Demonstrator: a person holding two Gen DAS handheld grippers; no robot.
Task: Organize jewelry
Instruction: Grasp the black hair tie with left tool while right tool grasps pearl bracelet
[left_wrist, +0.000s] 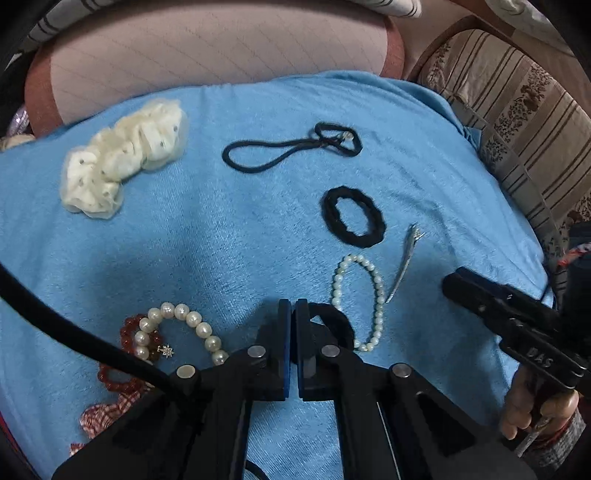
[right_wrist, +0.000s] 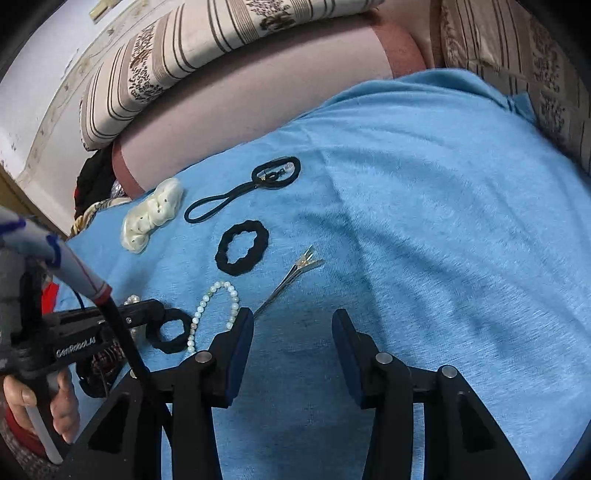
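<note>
Left tool (left_wrist: 293, 314) pinched on one black scrunchie (left_wrist: 332, 321), just beside the small pearl bracelet (left_wrist: 356, 301). Right tool (right_wrist: 291, 325) wide, holding nothing. Blue towel (right_wrist: 424, 221) count: black scrunchies 2, thin black ties 2, pearl bracelets 2, red bracelets 2, clip (right_wrist: 291, 277) 1, cream scrunchie (left_wrist: 122, 173) 1.

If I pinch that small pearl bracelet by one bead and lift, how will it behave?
The small pearl bracelet lies as a loose loop on the blue towel, so it will likely hang floppy. The round glossy beads may slip from the pads. It probably catches the black hair tie touching it.

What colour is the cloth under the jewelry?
Light blue cloth; the right wrist view shows it best.
</note>
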